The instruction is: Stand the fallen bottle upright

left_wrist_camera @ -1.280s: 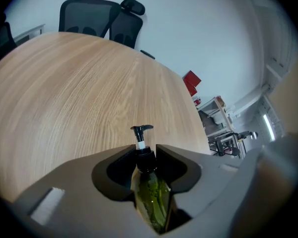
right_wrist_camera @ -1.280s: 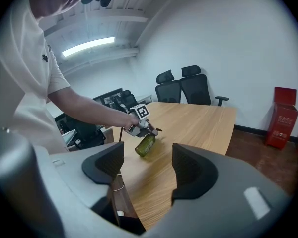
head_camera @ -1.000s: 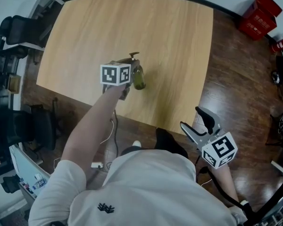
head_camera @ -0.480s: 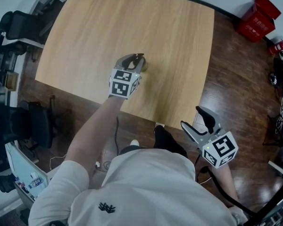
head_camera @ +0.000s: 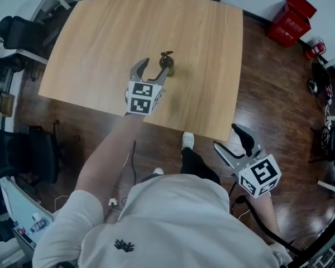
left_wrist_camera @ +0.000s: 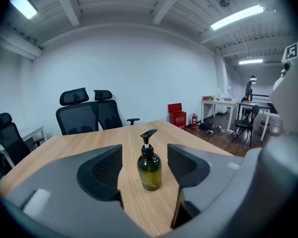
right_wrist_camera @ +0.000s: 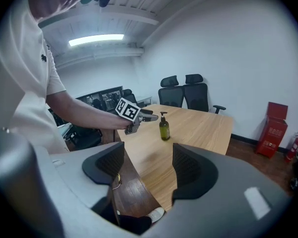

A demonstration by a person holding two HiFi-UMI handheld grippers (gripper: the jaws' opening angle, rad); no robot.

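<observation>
A dark green pump bottle (head_camera: 168, 67) stands upright on the wooden table (head_camera: 117, 27), near its front right part. My left gripper (head_camera: 150, 71) is open, just short of the bottle on the near side, and touches nothing. In the left gripper view the bottle (left_wrist_camera: 149, 166) stands free beyond the spread jaws of the left gripper (left_wrist_camera: 144, 153). The right gripper view shows the bottle (right_wrist_camera: 164, 128) with the left gripper (right_wrist_camera: 145, 116) beside it. My right gripper (head_camera: 234, 144) hangs open and empty off the table, over the floor.
Two black office chairs (left_wrist_camera: 85, 114) stand at the table's far side. Red bins (head_camera: 287, 13) sit on the dark wood floor to the right. More chairs and desks (head_camera: 14, 32) crowd the left. The table's front edge (head_camera: 173, 128) lies between me and the bottle.
The left gripper held the bottle tilted; now the bottle stands upright on the table, and the gripper has opened and drawn back. The right gripper stayed put.
</observation>
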